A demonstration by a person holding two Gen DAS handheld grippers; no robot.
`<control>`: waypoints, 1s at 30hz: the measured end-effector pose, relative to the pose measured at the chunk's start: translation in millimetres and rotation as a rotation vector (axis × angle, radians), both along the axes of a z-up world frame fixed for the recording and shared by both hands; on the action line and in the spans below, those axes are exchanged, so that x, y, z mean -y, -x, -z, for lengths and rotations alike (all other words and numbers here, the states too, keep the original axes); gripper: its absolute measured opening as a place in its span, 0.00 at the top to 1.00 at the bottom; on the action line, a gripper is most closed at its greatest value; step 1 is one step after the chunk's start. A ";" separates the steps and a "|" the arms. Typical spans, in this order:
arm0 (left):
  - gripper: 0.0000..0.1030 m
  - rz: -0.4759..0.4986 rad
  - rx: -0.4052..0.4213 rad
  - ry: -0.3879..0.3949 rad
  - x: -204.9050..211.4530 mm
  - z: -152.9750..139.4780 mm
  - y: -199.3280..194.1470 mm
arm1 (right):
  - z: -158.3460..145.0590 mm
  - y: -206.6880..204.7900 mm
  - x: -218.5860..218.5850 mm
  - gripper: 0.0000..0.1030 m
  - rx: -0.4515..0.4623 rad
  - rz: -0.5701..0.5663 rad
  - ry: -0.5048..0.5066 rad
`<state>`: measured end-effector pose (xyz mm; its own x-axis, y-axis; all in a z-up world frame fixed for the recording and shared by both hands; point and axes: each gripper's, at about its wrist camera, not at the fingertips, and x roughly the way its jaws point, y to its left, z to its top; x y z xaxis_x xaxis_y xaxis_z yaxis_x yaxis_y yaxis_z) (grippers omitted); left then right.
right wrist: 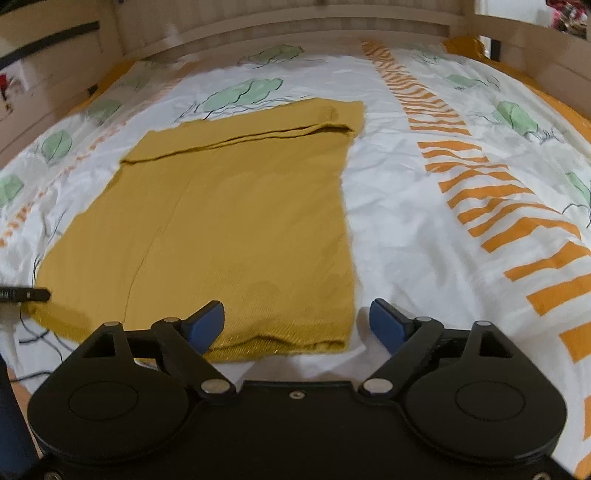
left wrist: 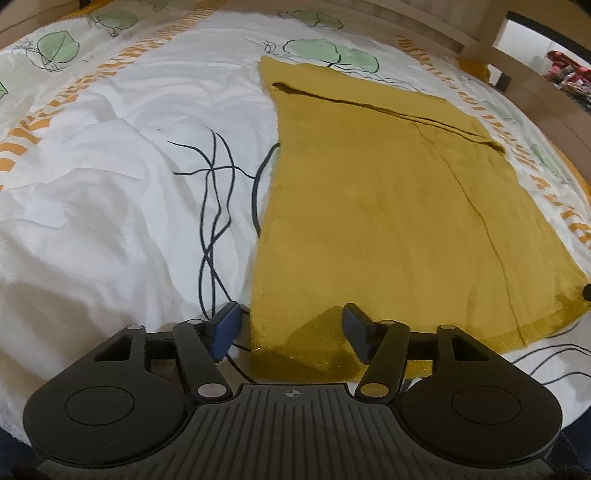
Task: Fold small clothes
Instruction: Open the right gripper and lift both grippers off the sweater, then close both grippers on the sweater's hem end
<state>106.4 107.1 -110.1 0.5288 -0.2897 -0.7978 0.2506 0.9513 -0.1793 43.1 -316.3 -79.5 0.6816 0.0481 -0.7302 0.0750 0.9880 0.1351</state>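
both grippers (left wrist: 290, 332) (right wrist: 297, 325) tilted down, jaws apart (over mustard garment (left wrist: 369, 221) hem)

A folded garment (left wrist: 388, 206) is lying flat on a bedspread (left wrist: 110, 184), with a folded-over band running across its far end. The left gripper (left wrist: 291, 332) is sitting at the garment's near left corner, one finger over the bedspread and the other over the cloth. The right gripper (right wrist: 295, 325) is sitting at the near right corner, straddling that edge likewise. A bed frame (right wrist: 258, 22) is standing behind the bedspread's far edge.
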 end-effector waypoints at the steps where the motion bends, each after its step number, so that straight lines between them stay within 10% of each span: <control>1: 0.41 0.001 -0.002 0.000 0.7 0.4 -0.4 | 0.2 0.4 -0.4 0.13 0.000 -0.003 -0.003; 30: 0.30 0.055 -0.061 0.072 -4.1 3.7 -9.0 | 2.6 -29.5 33.5 0.10 -0.135 -0.039 -0.384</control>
<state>115.4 111.2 -113.8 0.4621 -0.3748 -0.8037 0.2885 0.9205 -0.2634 72.6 -349.8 -82.1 0.5730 0.3580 -0.7372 0.0811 0.8703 0.4858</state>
